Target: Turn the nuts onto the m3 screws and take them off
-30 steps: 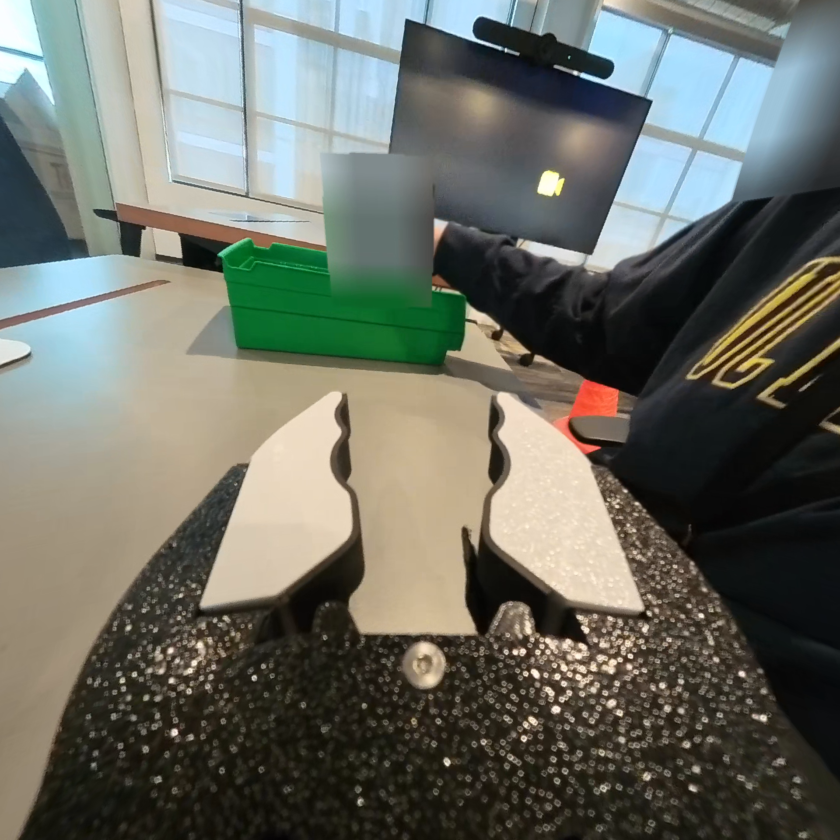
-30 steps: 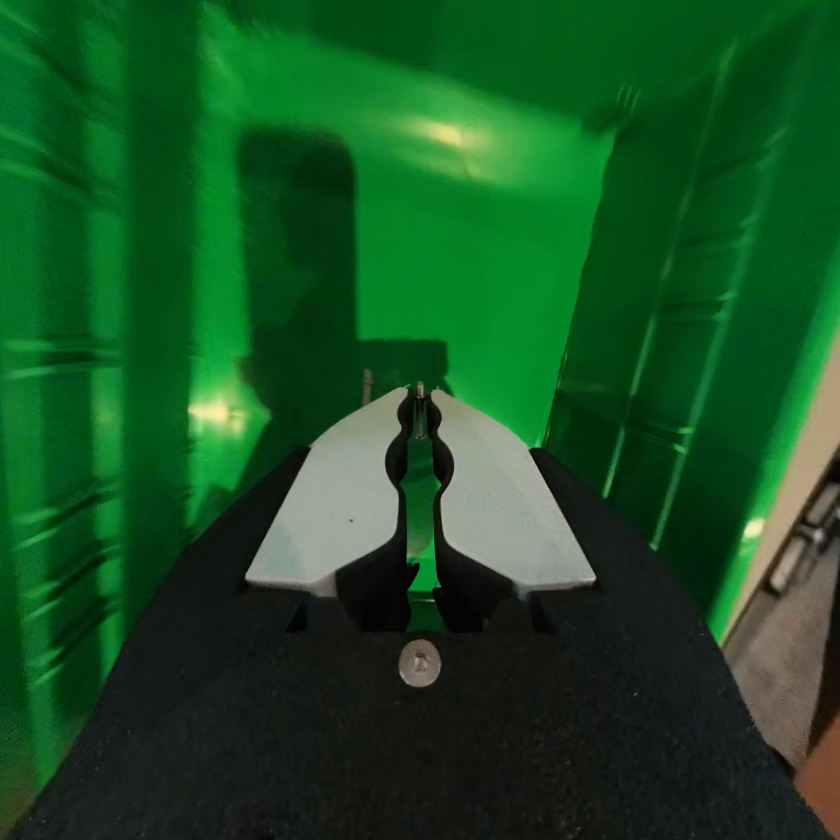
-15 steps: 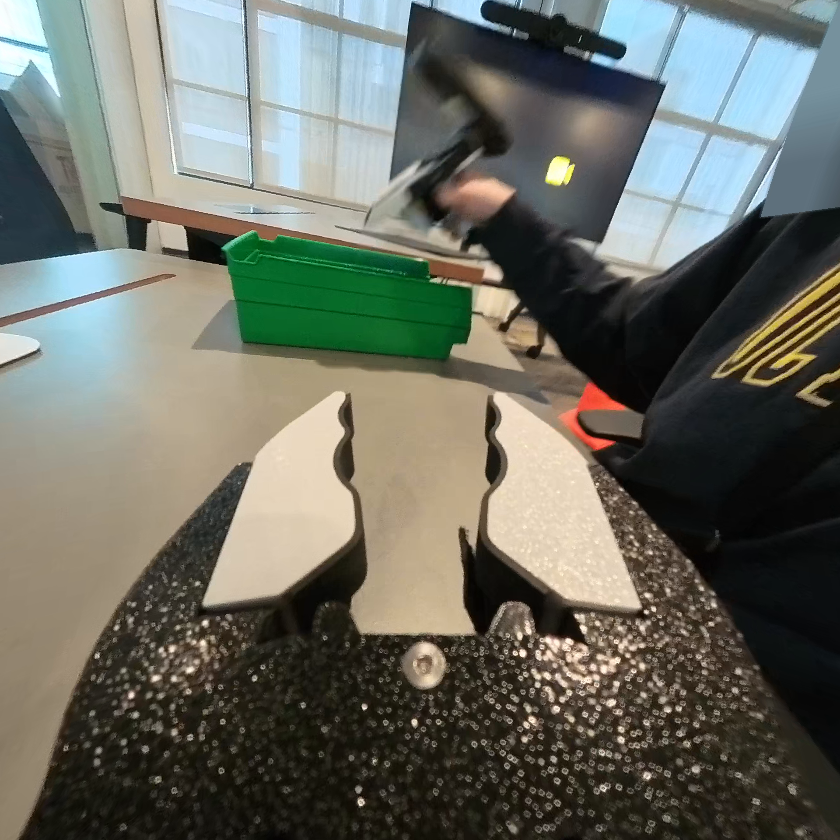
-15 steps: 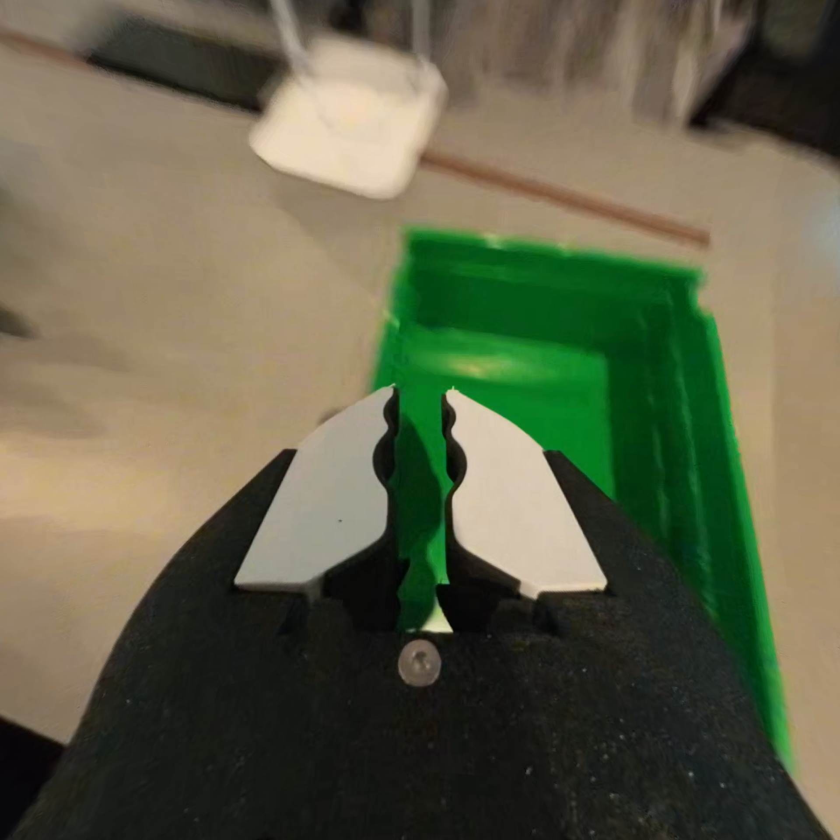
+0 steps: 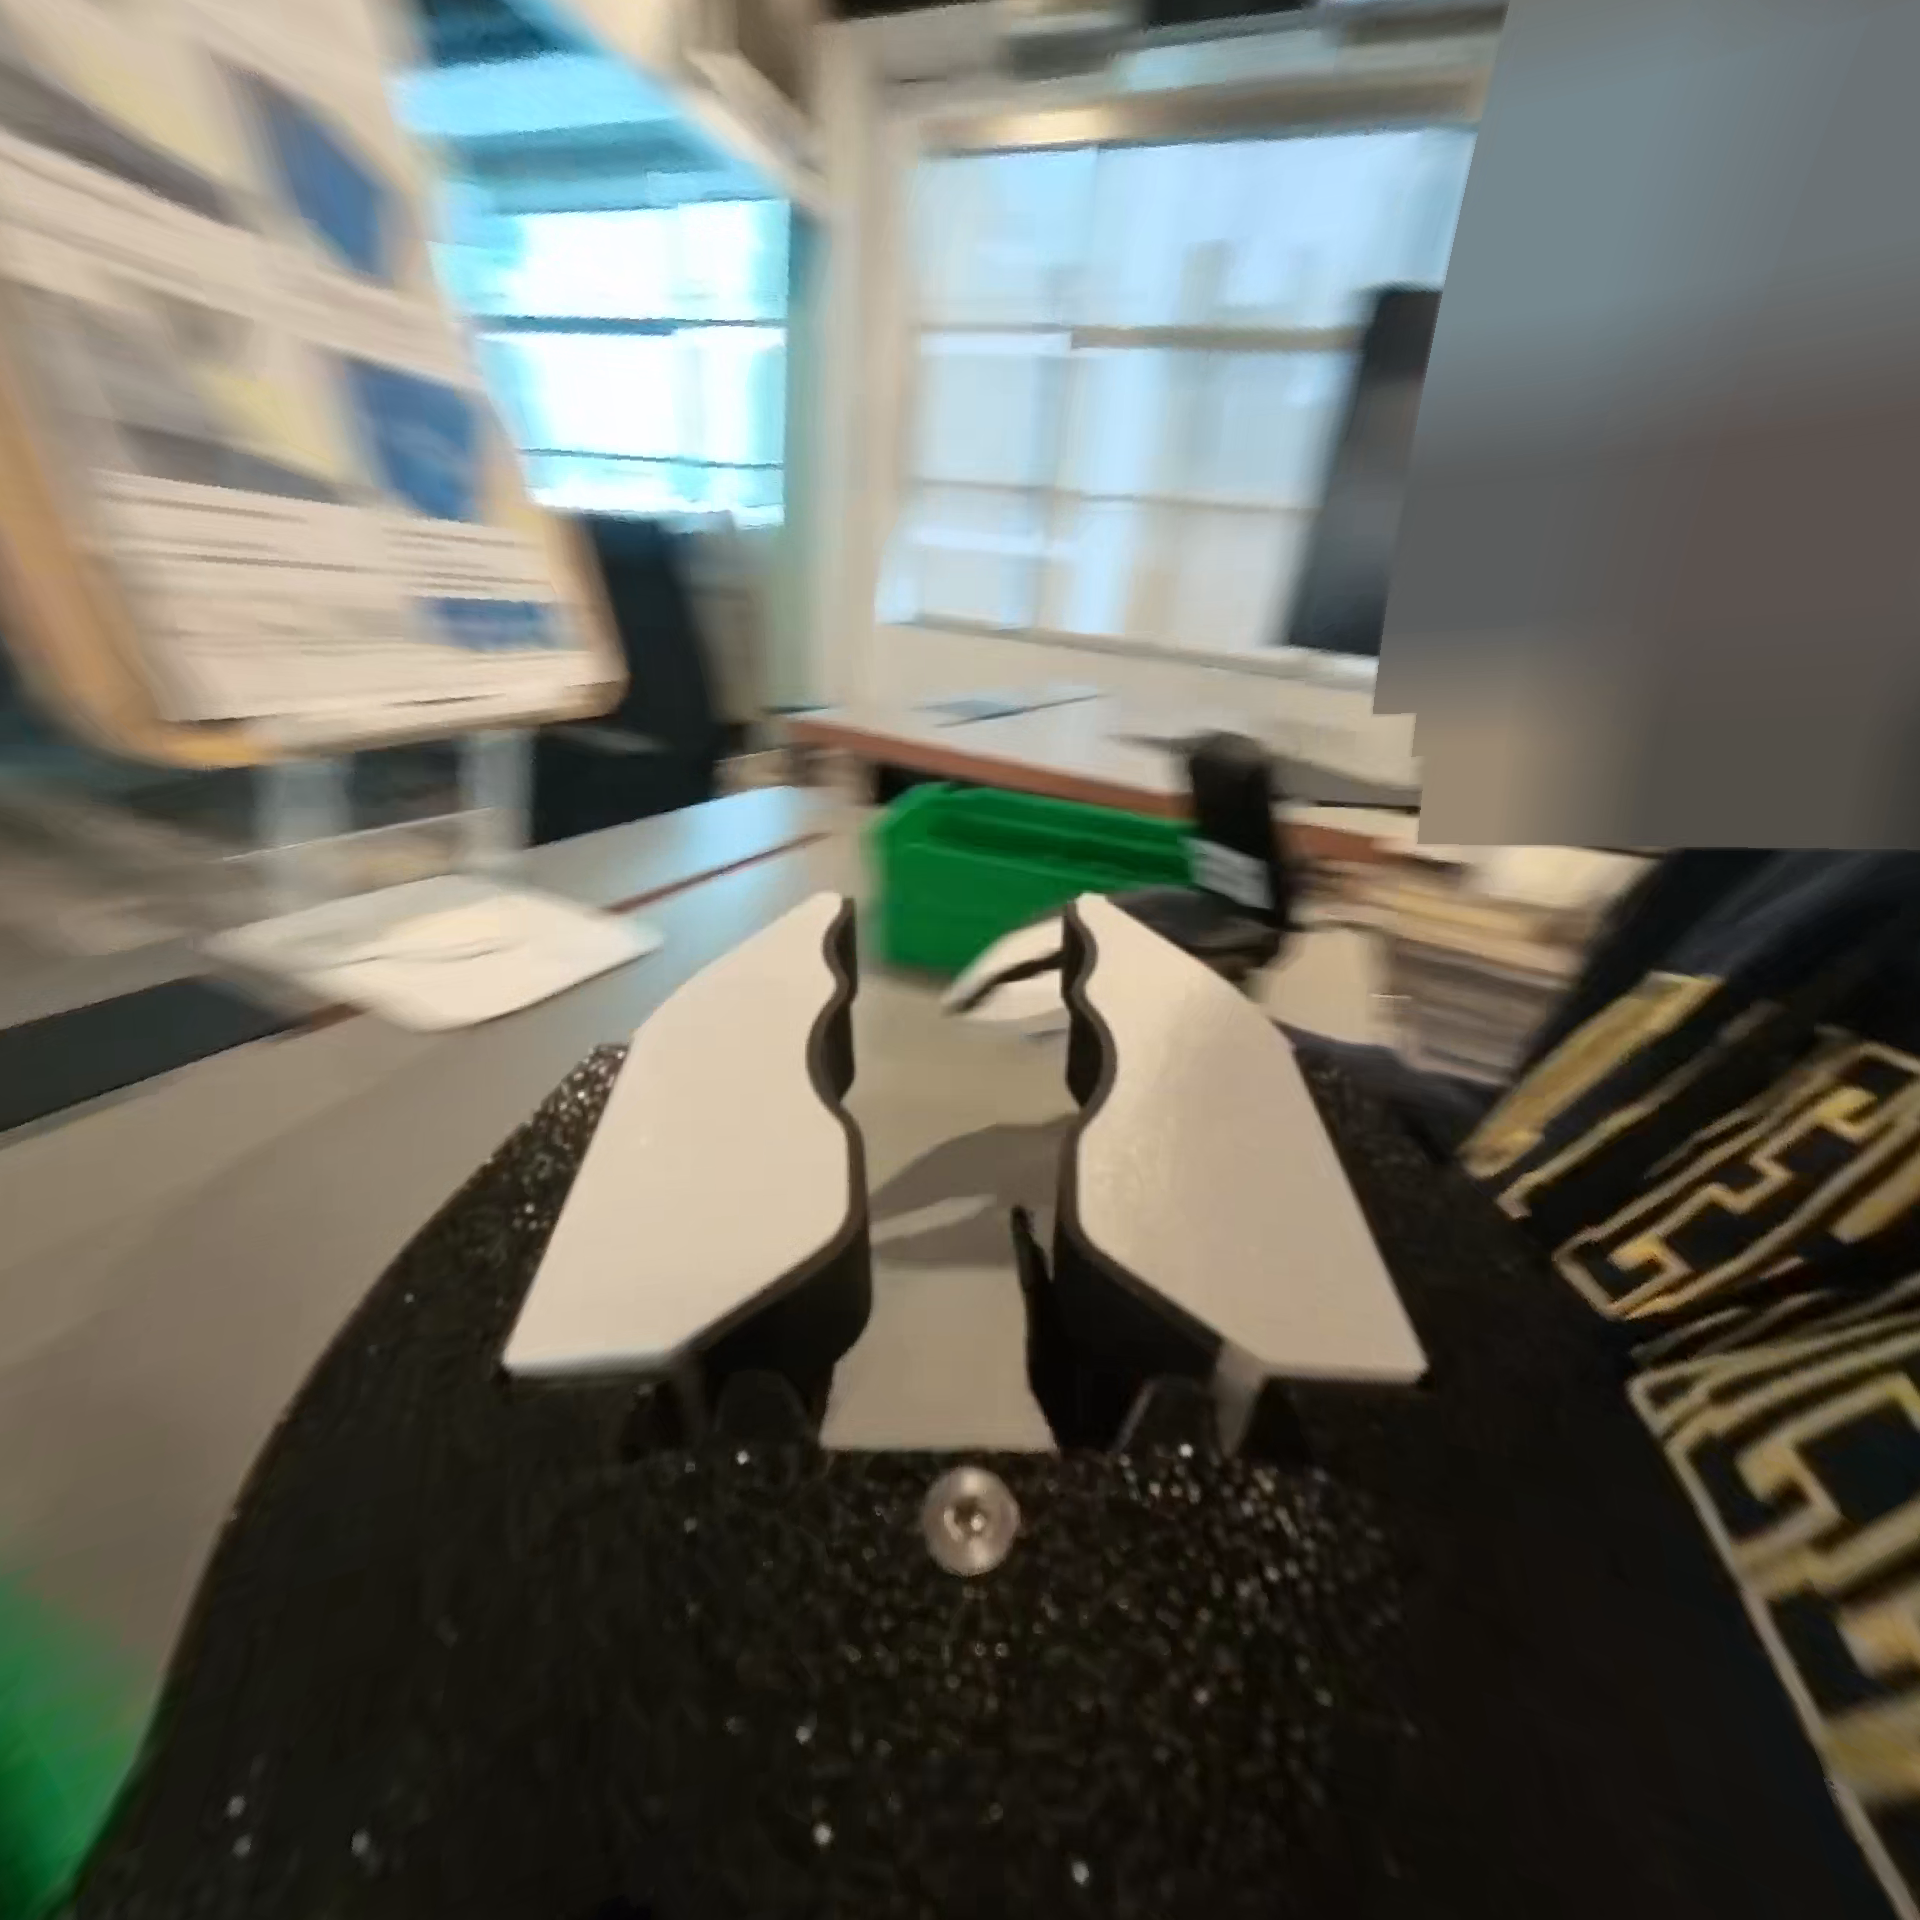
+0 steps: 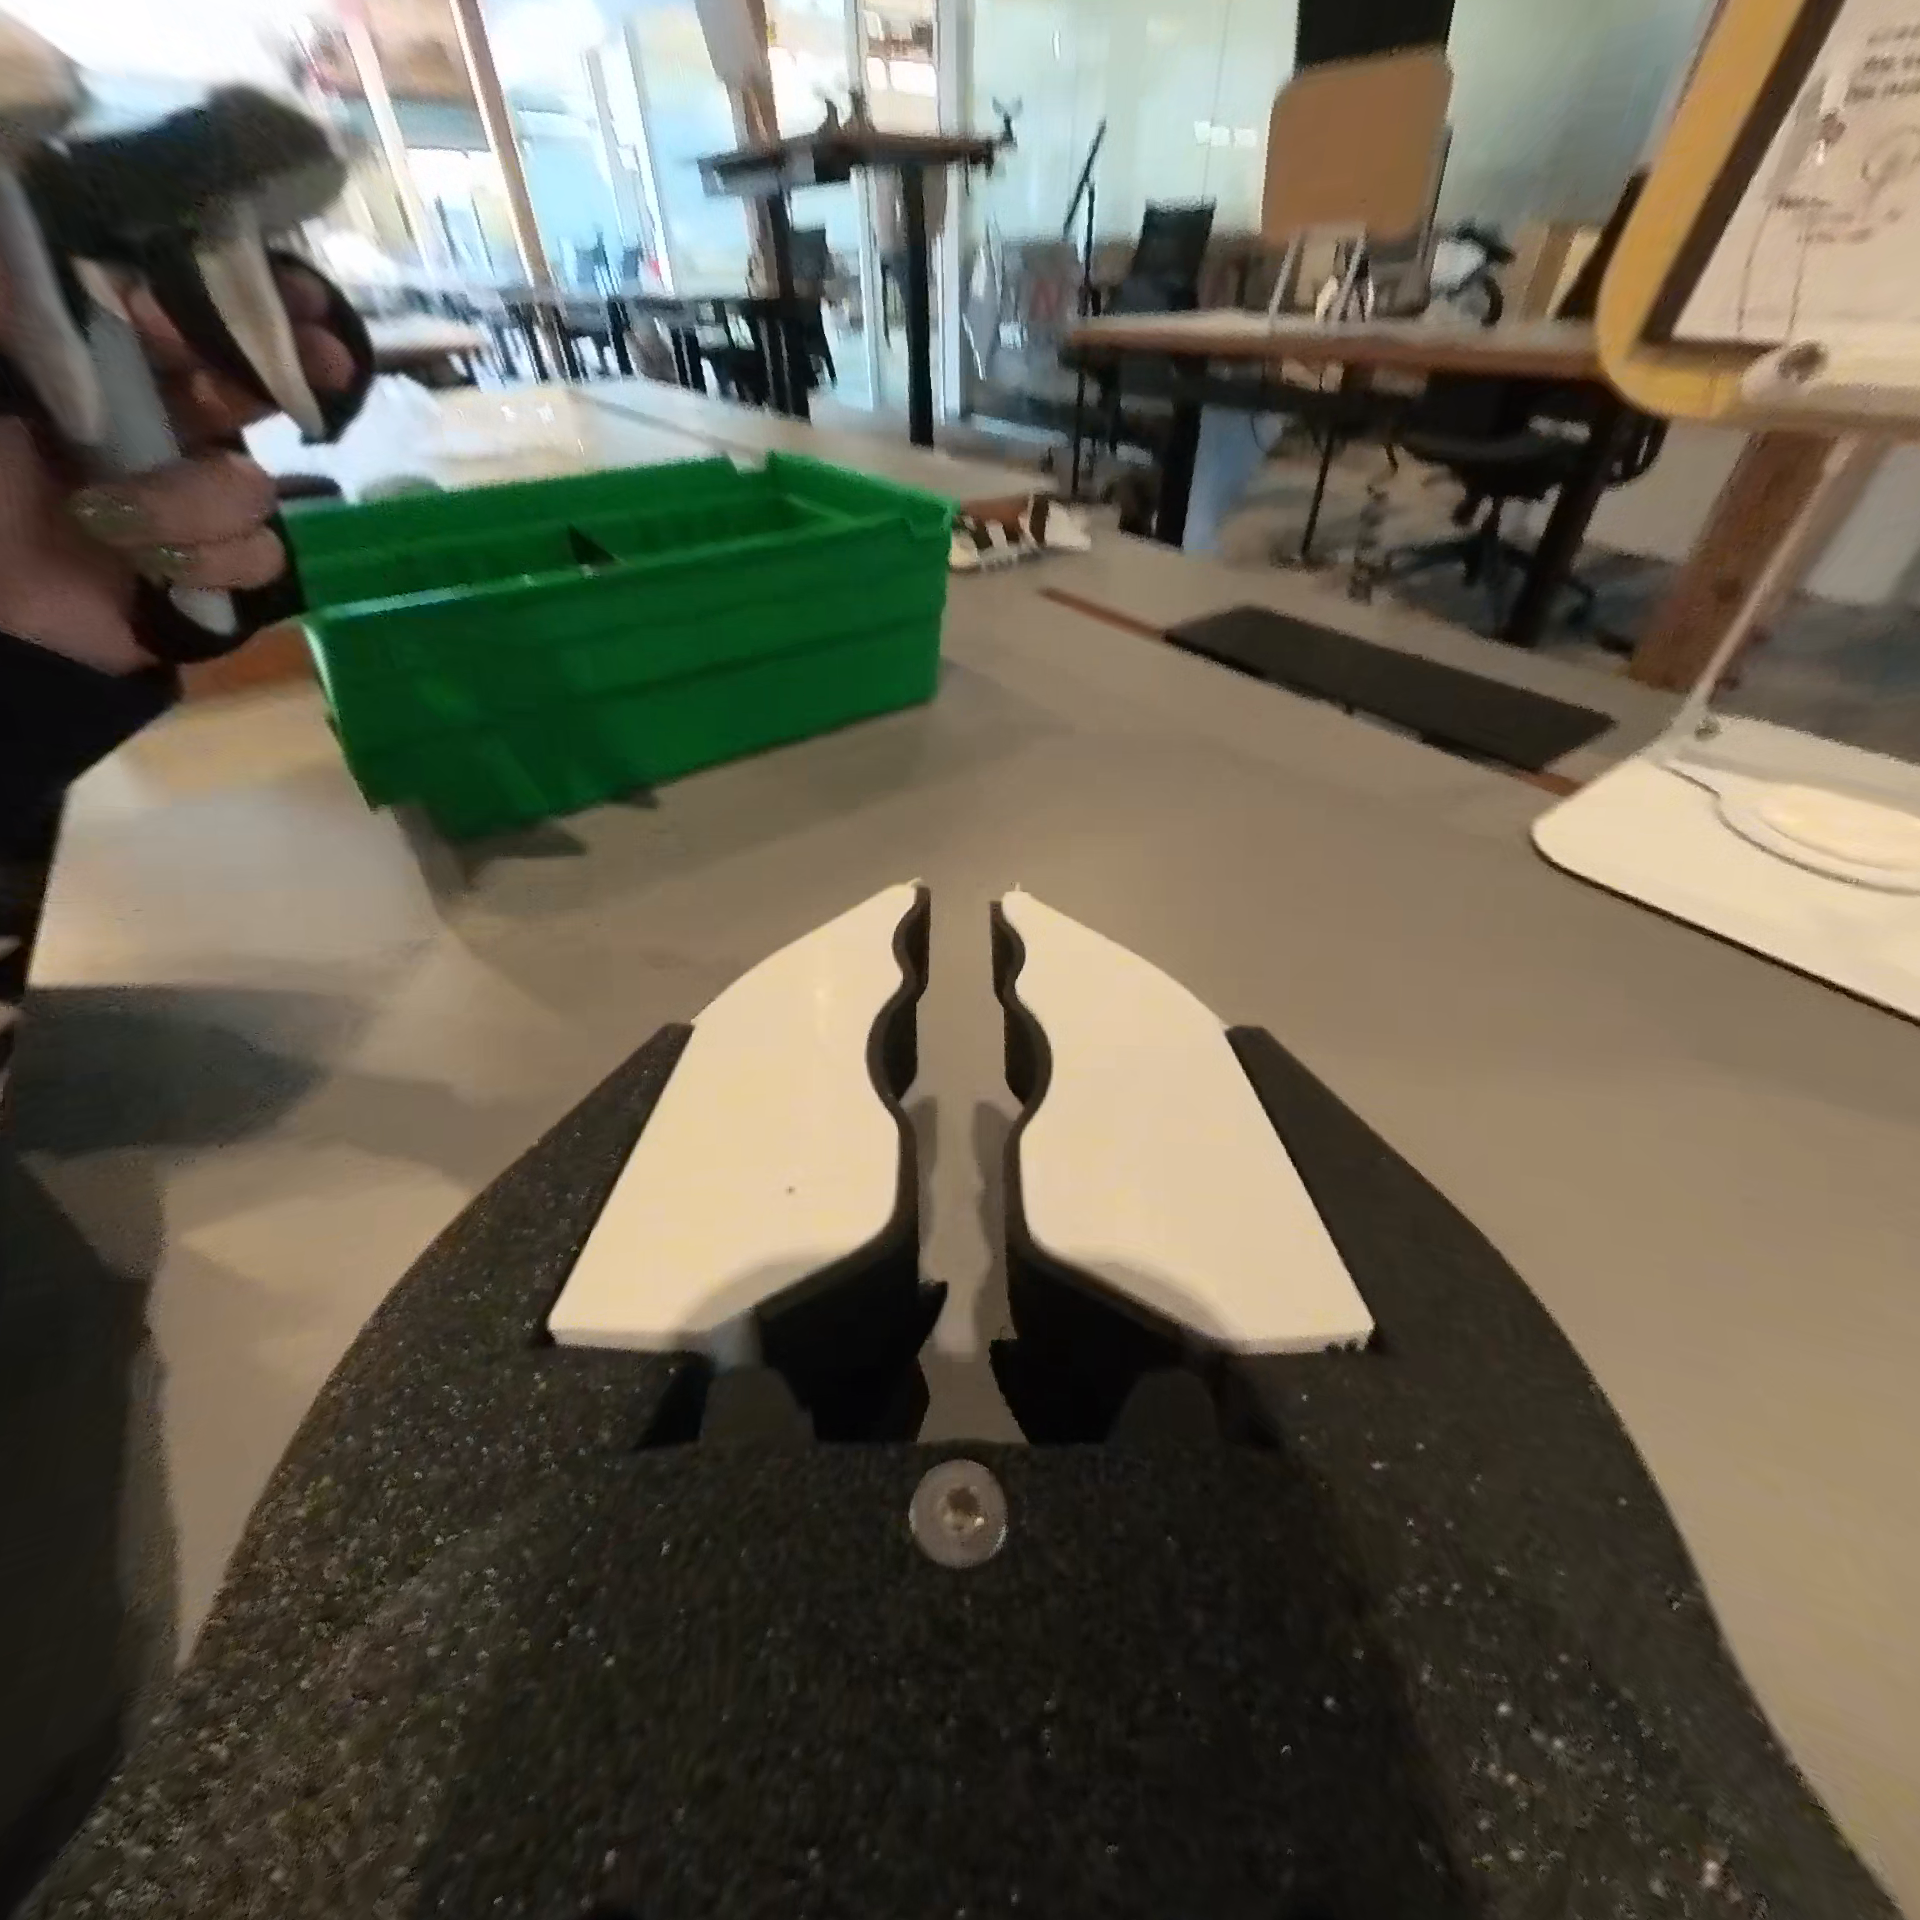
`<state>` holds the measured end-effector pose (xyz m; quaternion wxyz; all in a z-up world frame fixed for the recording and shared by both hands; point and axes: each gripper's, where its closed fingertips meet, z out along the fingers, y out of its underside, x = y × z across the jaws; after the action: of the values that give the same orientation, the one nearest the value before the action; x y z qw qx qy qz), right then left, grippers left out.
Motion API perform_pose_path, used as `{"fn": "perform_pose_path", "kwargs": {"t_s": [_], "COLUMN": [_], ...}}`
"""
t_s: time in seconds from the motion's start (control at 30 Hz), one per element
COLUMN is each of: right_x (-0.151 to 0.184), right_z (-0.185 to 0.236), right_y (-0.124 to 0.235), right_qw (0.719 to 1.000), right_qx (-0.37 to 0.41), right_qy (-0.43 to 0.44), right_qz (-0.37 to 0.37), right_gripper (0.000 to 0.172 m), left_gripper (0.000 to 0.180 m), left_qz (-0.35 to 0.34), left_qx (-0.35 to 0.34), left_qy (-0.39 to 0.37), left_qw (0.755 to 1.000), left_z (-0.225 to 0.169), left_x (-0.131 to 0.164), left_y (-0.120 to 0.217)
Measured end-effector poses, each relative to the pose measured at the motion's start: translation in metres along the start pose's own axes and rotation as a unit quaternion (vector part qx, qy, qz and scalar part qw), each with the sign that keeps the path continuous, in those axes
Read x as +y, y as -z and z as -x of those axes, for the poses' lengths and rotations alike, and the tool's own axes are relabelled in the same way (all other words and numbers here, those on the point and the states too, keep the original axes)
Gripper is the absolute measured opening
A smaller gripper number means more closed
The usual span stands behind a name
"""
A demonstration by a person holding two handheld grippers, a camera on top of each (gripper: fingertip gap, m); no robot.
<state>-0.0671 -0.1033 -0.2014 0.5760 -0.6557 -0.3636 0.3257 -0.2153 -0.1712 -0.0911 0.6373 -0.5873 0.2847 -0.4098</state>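
Observation:
My left gripper [image 5: 958, 909] is open above the grey table [image 5: 260, 1195], with nothing between its fingers; this view is blurred by motion. My right gripper [image 6: 963, 891] hovers low over the table [image 6: 1195, 831] with its fingers a narrow gap apart. Only bare table shows between them. The green bin [image 6: 623, 613] stands ahead and to the left of it, and also shows in the left wrist view [image 5: 997, 883]. A hand [image 6: 156, 540] holds the left gripper at the bin's left end. I see no screw or nut in either view.
A white flat stand base [image 6: 1766, 852] lies on the table to the right, and also shows in the left wrist view [image 5: 436, 956]. A black strip [image 6: 1382, 675] lies behind it. A person's dark sweatshirt [image 5: 1714, 1143] fills the left wrist view's right side. The gap from one gripper's tips to the other's is roughly 20 cm.
The right gripper was shut on a thin metal screw inside the bin, then lifted out and opened; it now sits low over the table with nothing between its fingers. The left gripper swung left and narrowed.

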Motion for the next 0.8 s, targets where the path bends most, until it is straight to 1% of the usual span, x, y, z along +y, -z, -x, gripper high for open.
{"fn": "perform_pose_path", "kwargs": {"t_s": [0.07, 0.13, 0.2, 0.27, 0.37, 0.47, 0.57, 0.6, 0.63, 0.67, 0.7, 0.73, 0.8], "right_x": [-0.004, -0.005, -0.005, -0.005, -0.003, -0.002, -0.002, -0.002, -0.002, -0.003, -0.004, -0.004, -0.004], "right_z": [0.001, -0.002, -0.006, -0.01, -0.019, -0.024, -0.026, -0.027, -0.028, -0.03, -0.031, -0.032, -0.035], "right_y": [-0.005, -0.004, -0.002, 0.001, 0.004, 0.003, 0.001, 0.001, 0.001, 0.001, 0.001, 0.001, 0.0], "right_qw": [0.999, 0.997, 0.994, 0.992, 0.991, 0.991, 0.991, 0.991, 0.99, 0.99, 0.989, 0.988, 0.987], "right_qx": [0.002, 0.01, 0.016, 0.022, 0.045, 0.058, 0.066, 0.069, 0.074, 0.079, 0.084, 0.09, 0.101], "right_qy": [-0.013, -0.031, -0.05, -0.056, -0.05, -0.036, -0.02, -0.015, -0.011, -0.007, -0.003, 0.001, 0.008], "right_qz": [-0.042, -0.072, -0.092, -0.107, -0.113, -0.114, -0.114, -0.116, -0.118, -0.121, -0.123, -0.125, -0.124], "right_gripper": [0.01, 0.009, 0.009, 0.008, 0.006, 0.004, 0.002, 0.002, 0.002, 0.002, 0.002, 0.002, 0.002], "left_gripper": [0.037, 0.037, 0.037, 0.037, 0.037, 0.038, 0.036, 0.034, 0.026, 0.023, 0.025, 0.027, 0.025], "left_qz": [0.013, 0.023, 0.034, 0.062, 0.156, 0.288, 0.405, 0.44, 0.478, 0.515, 0.545, 0.566, 0.596], "left_qx": [-0.091, -0.179, -0.247, -0.276, -0.29, -0.276, -0.23, -0.195, -0.14, -0.079, -0.04, -0.017, 0.016], "left_qy": [-0.018, -0.036, -0.051, -0.058, -0.072, -0.092, -0.104, -0.093, -0.062, -0.018, 0.016, 0.028, 0.018], "left_qw": [0.996, 0.983, 0.967, 0.957, 0.941, 0.913, 0.879, 0.871, 0.865, 0.853, 0.838, 0.823, 0.803], "left_z": [0.03, 0.058, 0.082, 0.102, 0.136, 0.172, 0.199, 0.202, 0.198, 0.191, 0.19, 0.194, 0.206], "left_x": [-0.011, -0.02, -0.026, -0.026, -0.016, 0.006, 0.031, 0.042, 0.055, 0.067, 0.076, 0.082, 0.09], "left_y": [0.036, 0.073, 0.105, 0.124, 0.134, 0.133, 0.13, 0.128, 0.127, 0.127, 0.129, 0.13, 0.132]}}
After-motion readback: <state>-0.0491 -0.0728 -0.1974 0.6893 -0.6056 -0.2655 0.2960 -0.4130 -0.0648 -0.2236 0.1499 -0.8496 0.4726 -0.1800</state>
